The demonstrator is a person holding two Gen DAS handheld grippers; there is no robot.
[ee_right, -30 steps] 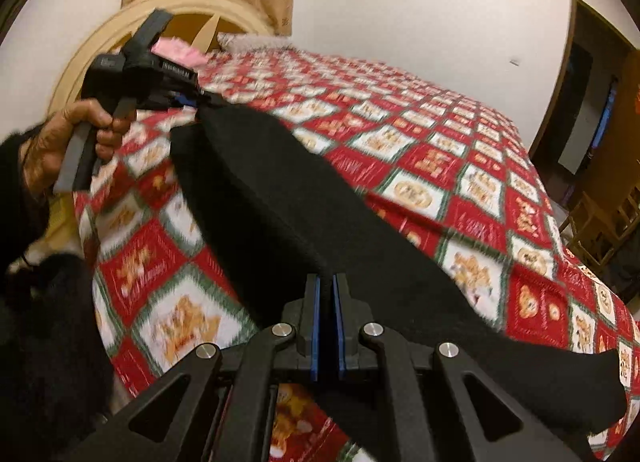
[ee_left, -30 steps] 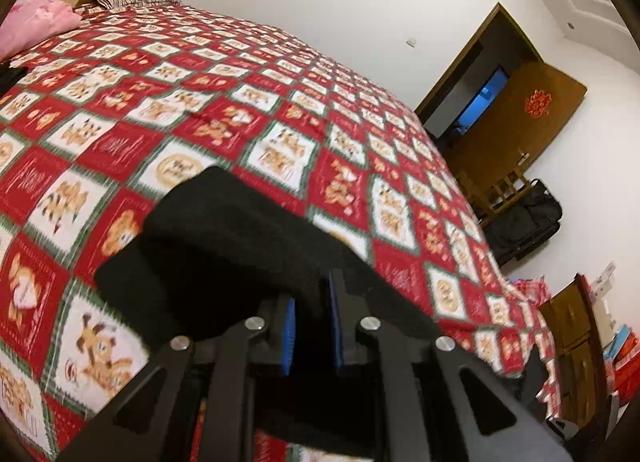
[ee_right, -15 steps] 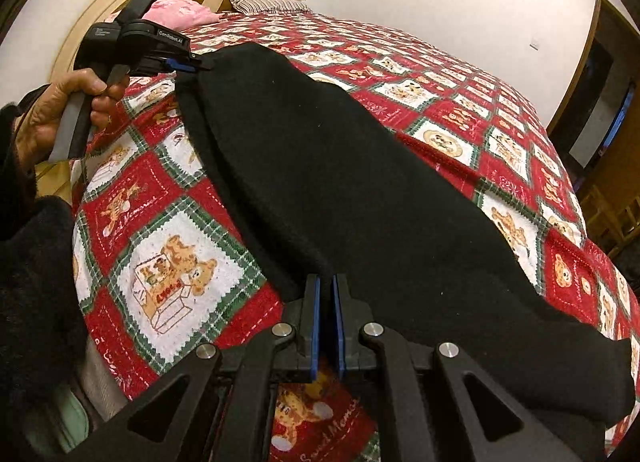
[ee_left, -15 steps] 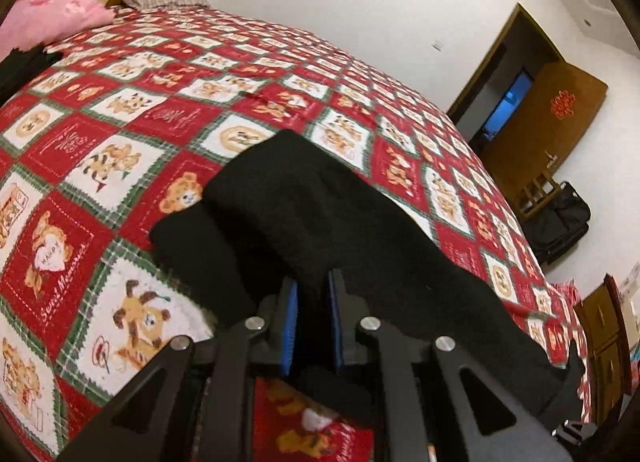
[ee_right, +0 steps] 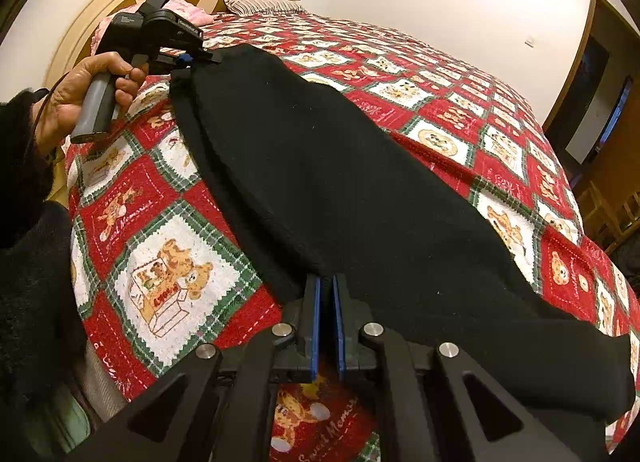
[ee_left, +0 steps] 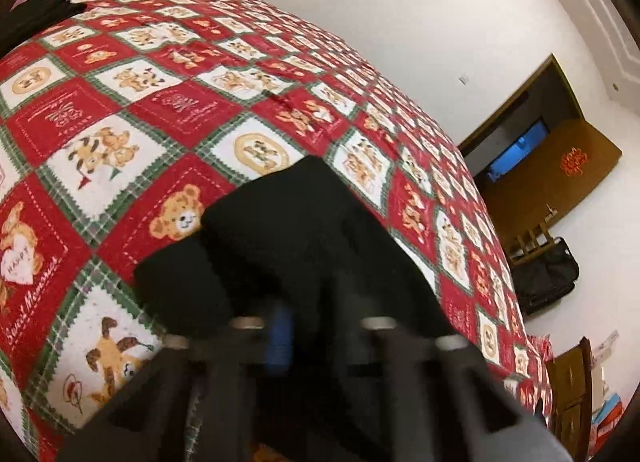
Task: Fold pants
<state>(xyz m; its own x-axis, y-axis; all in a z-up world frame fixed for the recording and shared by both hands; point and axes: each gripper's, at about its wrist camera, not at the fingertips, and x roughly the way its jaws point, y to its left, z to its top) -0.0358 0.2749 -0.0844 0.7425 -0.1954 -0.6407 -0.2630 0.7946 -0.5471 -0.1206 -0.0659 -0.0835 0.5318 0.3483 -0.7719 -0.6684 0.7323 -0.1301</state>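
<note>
pants, black and soft, lie folded into a long band on the red patchwork bedspread near its near-left edge. the left gripper, held by a hand in a dark sleeve at the far left, pinches the far end, its jaws closing on the cloth. the right gripper points steeply down with blue pads pressed together on the near edge. the pants' long axis runs from far left to near right, the wide end spreading off toward the right.
</note>
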